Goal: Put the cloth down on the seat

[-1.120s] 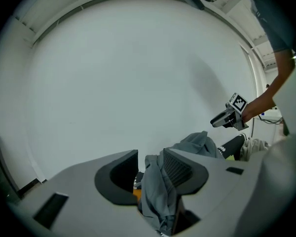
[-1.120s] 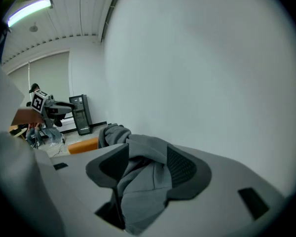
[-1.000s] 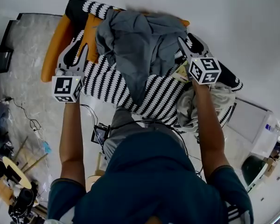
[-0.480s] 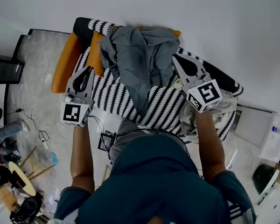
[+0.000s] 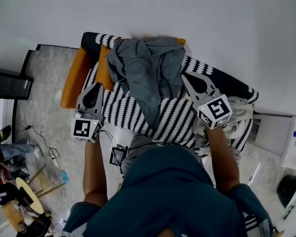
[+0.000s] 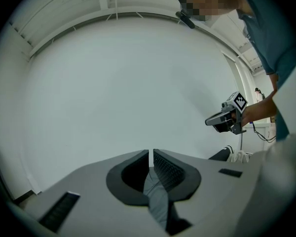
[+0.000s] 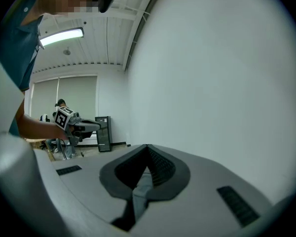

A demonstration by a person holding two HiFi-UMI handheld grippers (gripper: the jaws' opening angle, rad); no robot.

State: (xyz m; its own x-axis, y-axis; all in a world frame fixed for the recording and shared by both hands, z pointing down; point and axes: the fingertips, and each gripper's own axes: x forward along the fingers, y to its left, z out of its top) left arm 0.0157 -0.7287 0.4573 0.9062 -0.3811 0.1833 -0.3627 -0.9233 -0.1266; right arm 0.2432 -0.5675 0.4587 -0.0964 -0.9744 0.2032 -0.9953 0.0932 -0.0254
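1. Head view is showing the crumpled grey cloth lying on the black-and-white striped seat. It is bunching against the far back and trailing toward the near edge, between a long orange cushion on the left and a pale fabric heap on the right.
2. The left gripper is hovering over the seat's left part, apart from the cloth. The right gripper is hanging just beside the cloth's right edge.
3. Both gripper views are showing jaws pressed together with no cloth between them, facing a plain white wall.
4. The laying-down is looking finished, since neither gripper is gripping the cloth. At most, spreading it flat is remaining.
5. The person's head and shoulders are hiding the seat's near edge. Whether the right gripper's tip is brushing the cloth cannot be told from above. The right arm is partly covering the pale heap.
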